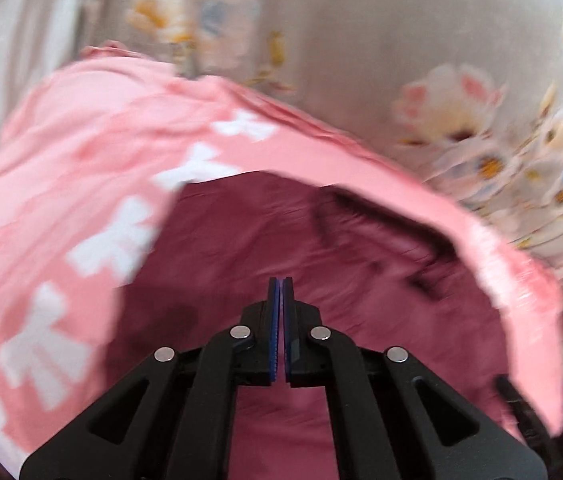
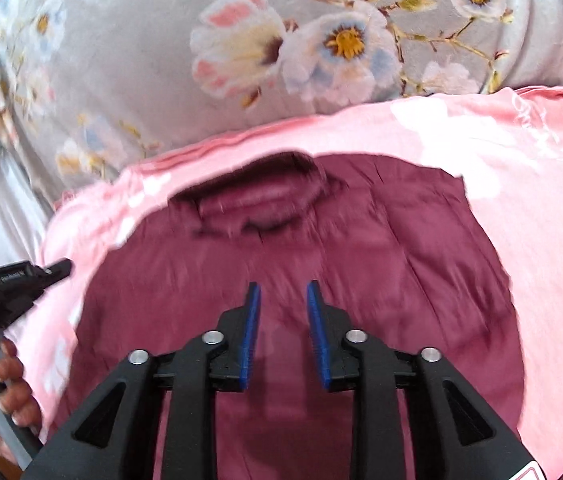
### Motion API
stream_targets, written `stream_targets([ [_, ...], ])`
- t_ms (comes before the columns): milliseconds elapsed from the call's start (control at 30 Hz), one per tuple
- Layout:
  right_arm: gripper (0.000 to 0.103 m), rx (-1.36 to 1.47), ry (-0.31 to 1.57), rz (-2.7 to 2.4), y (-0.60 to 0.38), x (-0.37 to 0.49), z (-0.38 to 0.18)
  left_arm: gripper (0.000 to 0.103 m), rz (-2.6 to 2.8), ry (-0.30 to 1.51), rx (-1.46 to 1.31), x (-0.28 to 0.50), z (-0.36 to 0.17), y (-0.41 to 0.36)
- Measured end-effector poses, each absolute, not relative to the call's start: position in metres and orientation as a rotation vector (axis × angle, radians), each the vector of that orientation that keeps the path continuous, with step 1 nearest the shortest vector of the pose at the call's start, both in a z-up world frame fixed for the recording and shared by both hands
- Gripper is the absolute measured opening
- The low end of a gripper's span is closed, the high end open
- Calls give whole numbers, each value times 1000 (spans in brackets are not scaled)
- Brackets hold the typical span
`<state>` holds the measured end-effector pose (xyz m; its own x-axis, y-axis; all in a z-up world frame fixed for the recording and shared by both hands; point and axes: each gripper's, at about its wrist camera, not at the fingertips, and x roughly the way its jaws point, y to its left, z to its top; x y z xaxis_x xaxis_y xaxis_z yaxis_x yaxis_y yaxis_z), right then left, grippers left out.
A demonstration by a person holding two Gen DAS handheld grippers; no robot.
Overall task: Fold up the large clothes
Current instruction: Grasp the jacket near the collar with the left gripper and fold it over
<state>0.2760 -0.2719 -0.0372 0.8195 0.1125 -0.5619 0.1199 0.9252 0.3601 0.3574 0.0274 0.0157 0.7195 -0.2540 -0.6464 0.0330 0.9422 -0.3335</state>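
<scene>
A maroon garment lies flat on a pink cloth with white prints; its collar shows at the far side in the right wrist view. My left gripper is shut, its blue pads pressed together with nothing seen between them, hovering over the maroon garment. My right gripper is open and empty over the middle of the maroon garment. The left gripper also shows at the left edge of the right wrist view, over the pink cloth.
A grey bedsheet with a flower print lies under and beyond the cloths; it also shows in the left wrist view. The person's hand grips the left gripper's handle at the lower left.
</scene>
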Motion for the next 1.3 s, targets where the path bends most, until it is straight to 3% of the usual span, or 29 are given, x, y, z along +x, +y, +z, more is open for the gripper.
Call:
stream_targets([
  [67, 38, 451, 609, 9, -278, 294, -38, 2, -216, 787, -352, 378, 15, 14],
  [333, 39, 573, 581, 16, -299, 360, -46, 2, -170, 827, -326, 442, -1, -26],
  [467, 24, 525, 562, 31, -288, 380, -43, 2, -165, 850, -334, 466, -12, -35],
  [600, 19, 447, 626, 23, -275, 394, -60, 2, -180, 873, -293, 476, -26, -53],
  [867, 13, 403, 755, -9, -273, 402, -104, 2, -175, 933, -253, 473, -74, -60],
  [1300, 12, 332, 774, -41, -265, 405, -109, 1, -167, 855, -154, 461, -80, -68],
])
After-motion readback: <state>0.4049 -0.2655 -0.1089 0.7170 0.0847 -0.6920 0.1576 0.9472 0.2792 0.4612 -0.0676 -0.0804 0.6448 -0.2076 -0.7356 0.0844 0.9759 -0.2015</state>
